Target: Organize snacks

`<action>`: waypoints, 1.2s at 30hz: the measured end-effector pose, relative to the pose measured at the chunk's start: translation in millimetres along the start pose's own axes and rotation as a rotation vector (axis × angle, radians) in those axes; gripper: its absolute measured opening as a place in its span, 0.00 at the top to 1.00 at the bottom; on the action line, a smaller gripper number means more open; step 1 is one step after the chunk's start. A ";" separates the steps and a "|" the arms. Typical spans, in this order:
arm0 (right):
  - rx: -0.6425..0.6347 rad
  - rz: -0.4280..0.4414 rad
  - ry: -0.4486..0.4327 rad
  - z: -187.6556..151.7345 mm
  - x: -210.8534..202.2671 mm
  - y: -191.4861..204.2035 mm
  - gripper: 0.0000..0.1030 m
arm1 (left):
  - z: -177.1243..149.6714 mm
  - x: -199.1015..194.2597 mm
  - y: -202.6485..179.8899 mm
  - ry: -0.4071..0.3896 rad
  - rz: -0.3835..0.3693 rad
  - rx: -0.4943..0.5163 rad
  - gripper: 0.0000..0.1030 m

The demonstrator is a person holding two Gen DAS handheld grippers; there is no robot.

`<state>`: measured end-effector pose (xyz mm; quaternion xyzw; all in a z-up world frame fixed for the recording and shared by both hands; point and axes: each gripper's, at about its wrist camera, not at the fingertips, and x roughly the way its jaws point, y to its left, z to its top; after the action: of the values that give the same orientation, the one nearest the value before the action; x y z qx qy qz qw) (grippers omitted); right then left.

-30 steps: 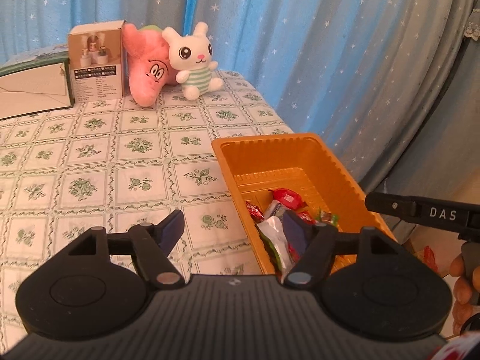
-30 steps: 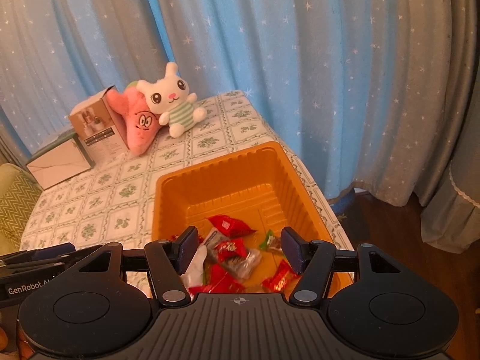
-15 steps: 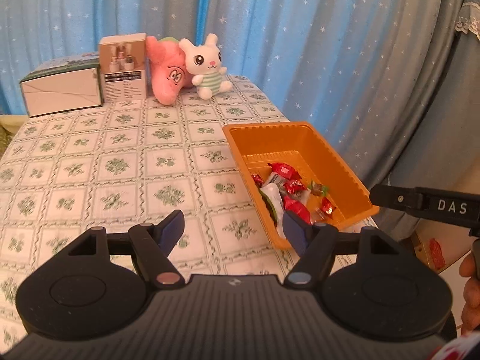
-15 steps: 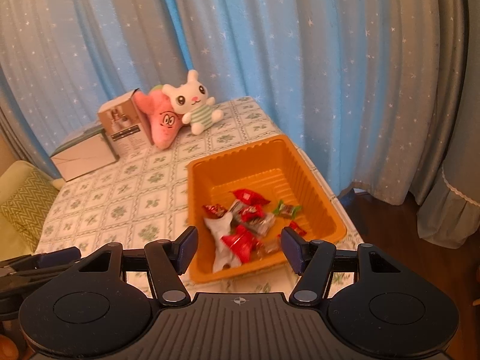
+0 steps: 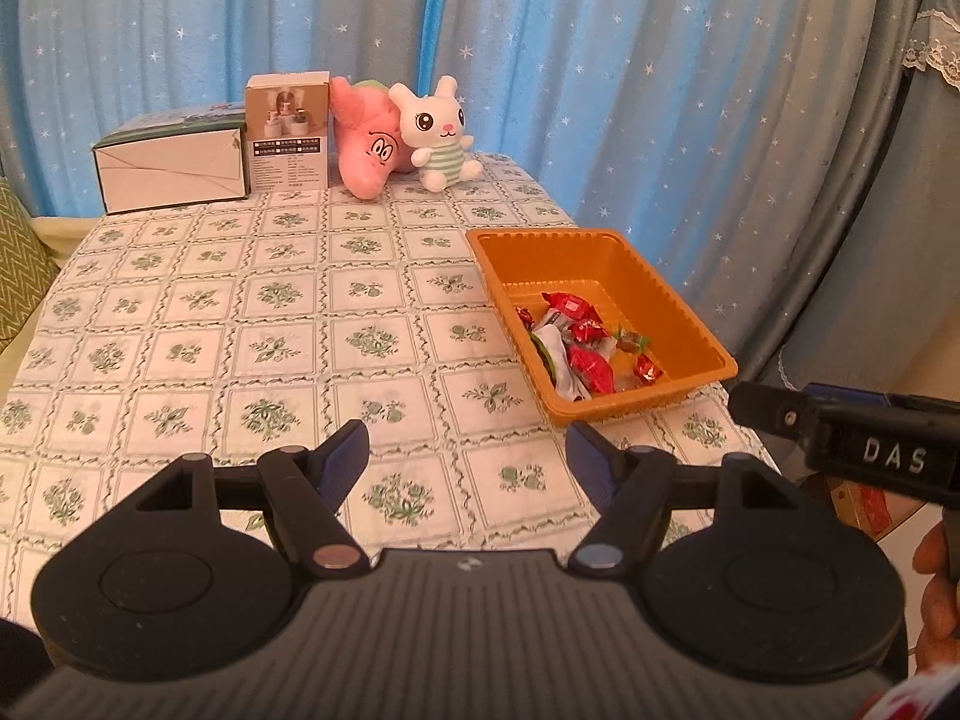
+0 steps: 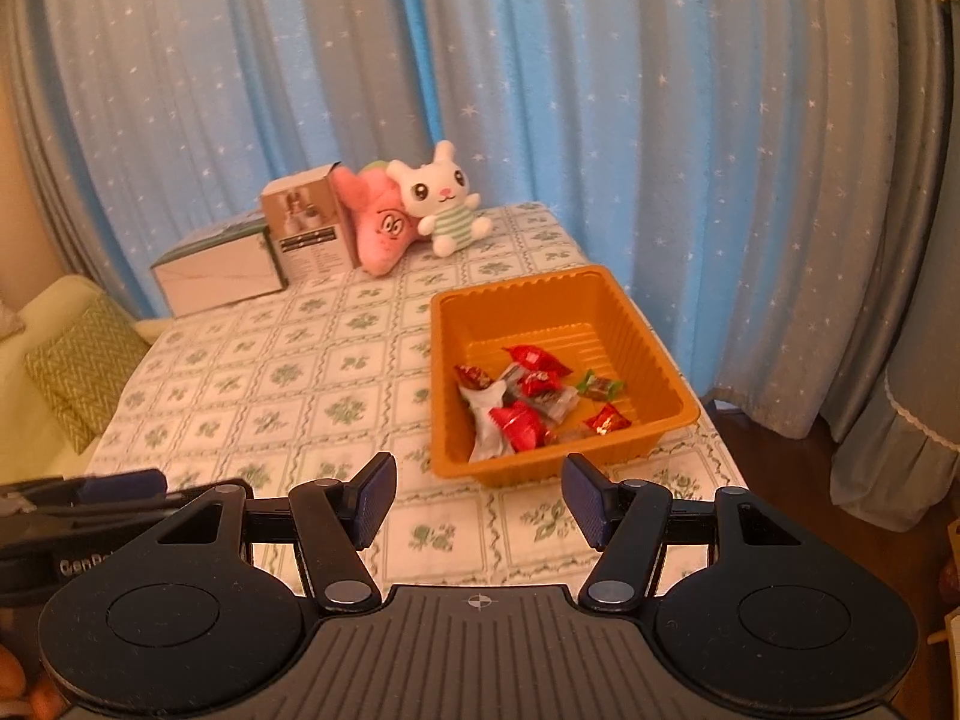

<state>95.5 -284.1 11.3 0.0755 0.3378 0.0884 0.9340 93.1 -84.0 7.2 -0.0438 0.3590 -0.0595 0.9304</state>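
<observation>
Left wrist view: the left tongs (image 5: 465, 456) hang spread and empty above the near part of the surface (image 5: 198, 324), a table under a white cloth printed with green floral squares. The shallow orange plastic tray (image 5: 690, 333) sits at the right edge of the surface, ahead and to the right of these tongs and well apart from them; the snacks (image 5: 579, 345), a small heap of red, silver and green wrapped sweets, lie in its near half, while its far half is bare. Along the far edge stand a flat white cardboard box (image 5: 171, 168), an upright printed carton (image 5: 289, 132), a pink star-shaped plush (image 5: 363, 144) and a white rabbit plush (image 5: 438, 135). No loose sweet shows on the cloth. Right wrist view: the right tongs (image 6: 479, 501) are likewise spread with nothing between the pads, and the orange tray (image 6: 660, 354) lies almost straight ahead of them, just beyond the tips, its longer side running away towards the far edge. The sweets (image 6: 528, 405) cluster against the tray's near left wall. Judging from both views, the right hand is the nearer and better lined up, so any further reach into the tray would fall to it, going forward and down; with everything gathered in the tray, the sorting looks close to finished.
</observation>
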 end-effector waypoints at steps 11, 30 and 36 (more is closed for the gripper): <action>-0.054 0.000 -0.013 -25.9 -29.8 11.7 0.41 | -24.4 -34.9 -0.6 -0.013 0.016 -0.011 0.32; -0.071 0.038 -0.050 -30.7 -67.3 31.7 0.41 | -33.3 -73.6 0.9 -0.070 0.018 -0.010 0.32; -0.073 0.034 -0.044 -32.7 -70.4 32.6 0.41 | -33.7 -75.7 0.0 -0.072 0.017 -0.011 0.32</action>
<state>17.4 -265.0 36.4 0.0488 0.3123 0.1149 0.9417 14.8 -74.6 32.6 -0.0480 0.3259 -0.0480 0.9430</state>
